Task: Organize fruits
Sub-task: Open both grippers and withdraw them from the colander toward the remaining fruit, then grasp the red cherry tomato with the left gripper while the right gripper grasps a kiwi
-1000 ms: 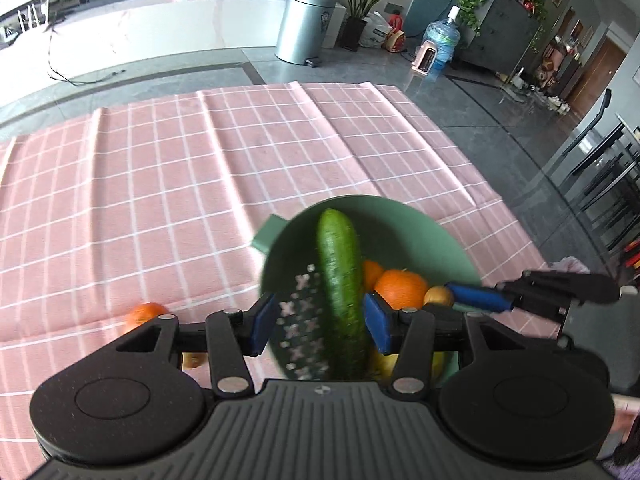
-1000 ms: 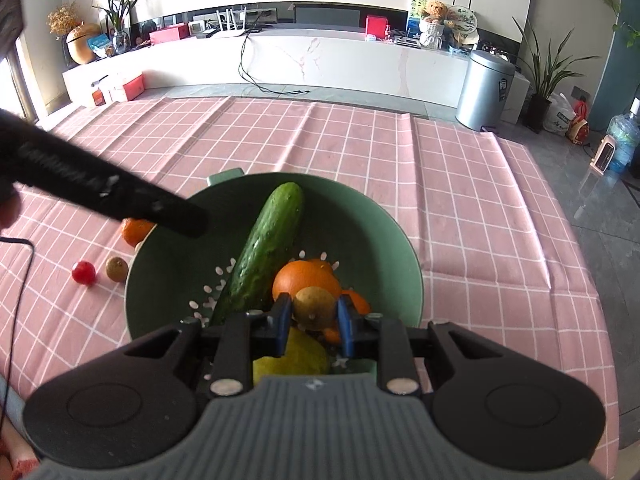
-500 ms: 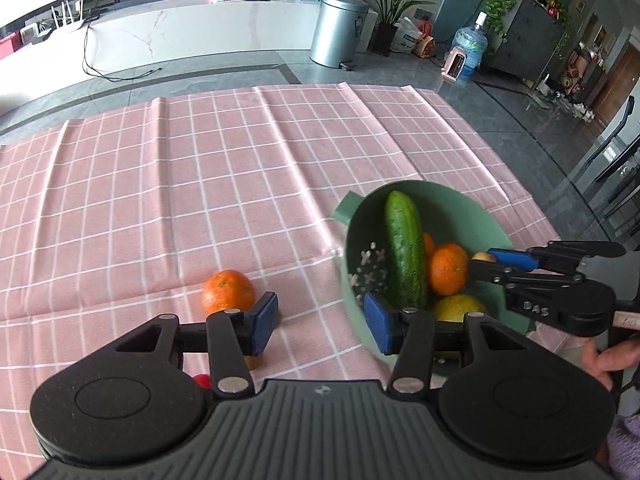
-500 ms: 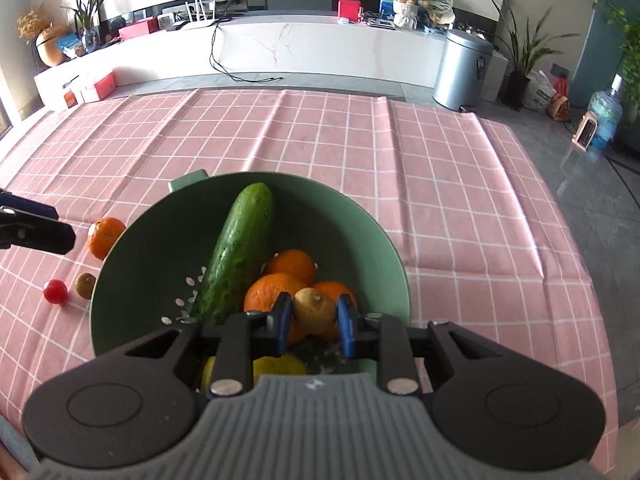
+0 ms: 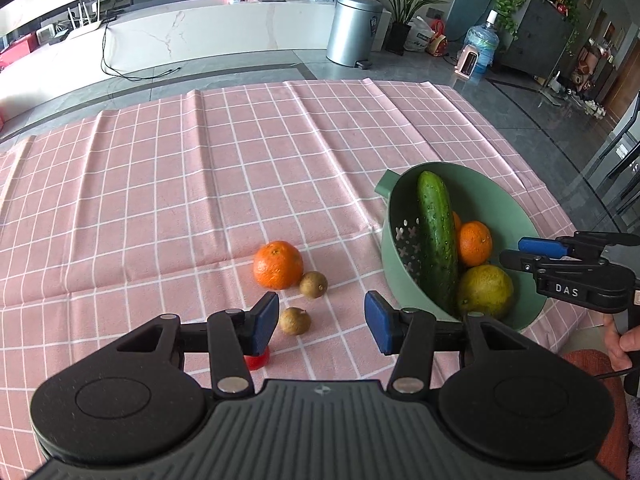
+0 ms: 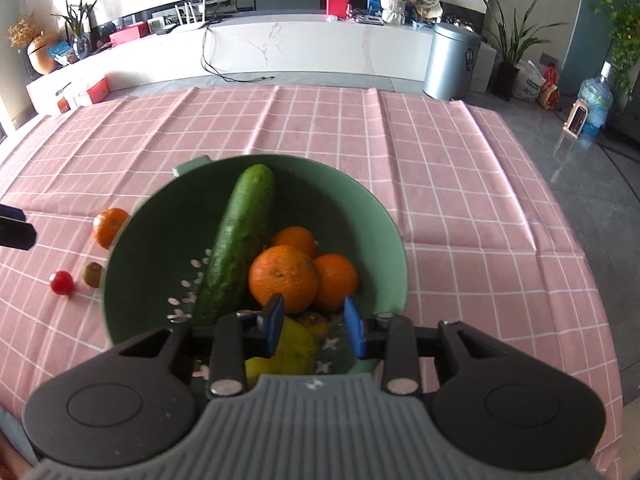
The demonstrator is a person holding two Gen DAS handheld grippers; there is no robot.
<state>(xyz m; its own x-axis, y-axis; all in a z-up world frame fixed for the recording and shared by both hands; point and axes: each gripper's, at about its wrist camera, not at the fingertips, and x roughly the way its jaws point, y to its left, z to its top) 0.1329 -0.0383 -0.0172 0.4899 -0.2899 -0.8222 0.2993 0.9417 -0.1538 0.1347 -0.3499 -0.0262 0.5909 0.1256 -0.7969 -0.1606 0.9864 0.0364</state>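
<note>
Right wrist view: right tool (image 6: 314, 326) tilts down over the colander (image 6: 384, 216), jaws just parting, empty.

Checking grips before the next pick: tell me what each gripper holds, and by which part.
Nothing is held. The left gripper is open above the pink checked tablecloth; the right gripper, jaws just opened, is empty over the green plastic colander.

Grey tiled floor (image 6: 600, 184), glossy, reflecting daylight. A long white marble-veined sideboard (image 6: 320, 48) runs along the far wall, carrying red boxes, routers and a plush bear. A black cable (image 6: 236, 74) trails from it to the floor. A steel pedal bin (image 6: 450, 60) stands beside potted plants (image 6: 516, 48). A water bottle (image 5: 482, 46) sits near a dark cabinet (image 5: 532, 32) topped with trailing greenery.
</note>
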